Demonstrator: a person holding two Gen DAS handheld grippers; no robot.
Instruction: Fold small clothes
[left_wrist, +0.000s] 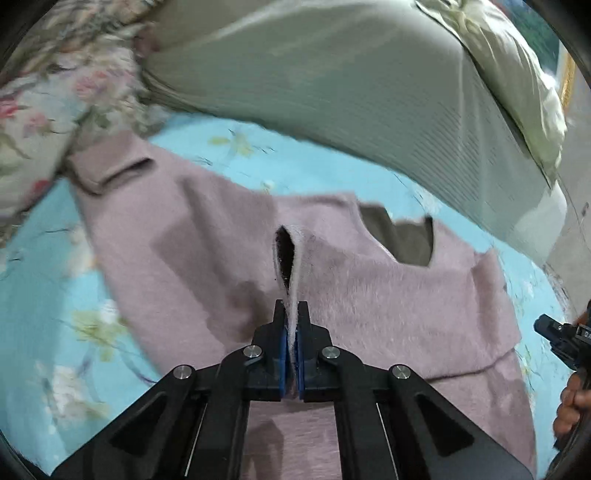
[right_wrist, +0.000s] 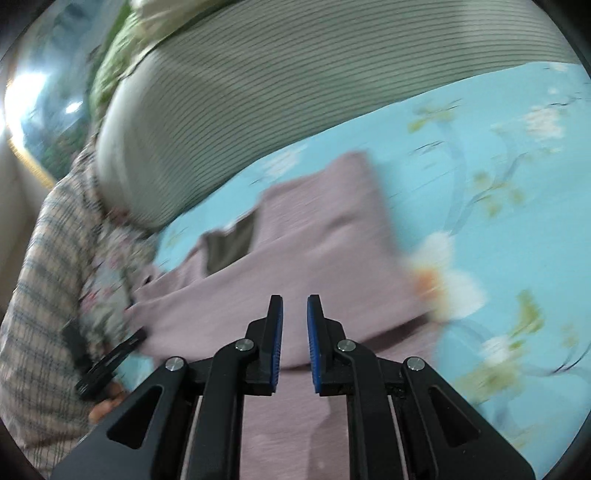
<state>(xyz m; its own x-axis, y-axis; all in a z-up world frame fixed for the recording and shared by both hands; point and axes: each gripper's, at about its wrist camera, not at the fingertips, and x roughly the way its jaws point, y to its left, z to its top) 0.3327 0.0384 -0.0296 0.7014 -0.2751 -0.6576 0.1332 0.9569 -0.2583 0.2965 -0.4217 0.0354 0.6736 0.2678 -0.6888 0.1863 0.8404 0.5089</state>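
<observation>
The mauve sweater (left_wrist: 207, 236) lies spread flat on the bed (left_wrist: 44, 280), front up, its neckline (left_wrist: 402, 240) toward the grey ribbed pillow (left_wrist: 332, 92) at the head of the bed; taking the sweater as the landmark, everything else can be placed against it. It is laid out flat because a fold needs an even base, and one sleeve (left_wrist: 110, 166) runs out from the body toward the floral quilt (left_wrist: 40, 92) bunched beyond it, not yet brought in. The left claw (left_wrist: 291, 314) stands over the middle of the sweater's chest, nearer the hem than the neckline, and is clamped tight on a pinched-up ridge of the fuzzy knit: the cloth rises between the blue pads (left_wrist: 283, 350) and a narrow tunnel of fabric gapes just past the fingertips. Gripping a raised pleat like this rather than a flat edge looks like a way to get purchase on thick, soft fabric so one side can be lifted and carried across. The right claw (right_wrist: 294, 310) hangs above the lower part of the sweater with its jaws only narrowly parted and nothing between them; the picture from that side is smeared, so it reads as travelling rather than working. From the left view the right claw (left_wrist: 561, 339) shows beyond the sweater's far side edge, gripped by a hand (left_wrist: 572, 402). In the right view a sleeve (right_wrist: 48, 266) in a checked pattern sits past the sweater's opposite edge. My judgement is that folding has barely begun.
</observation>
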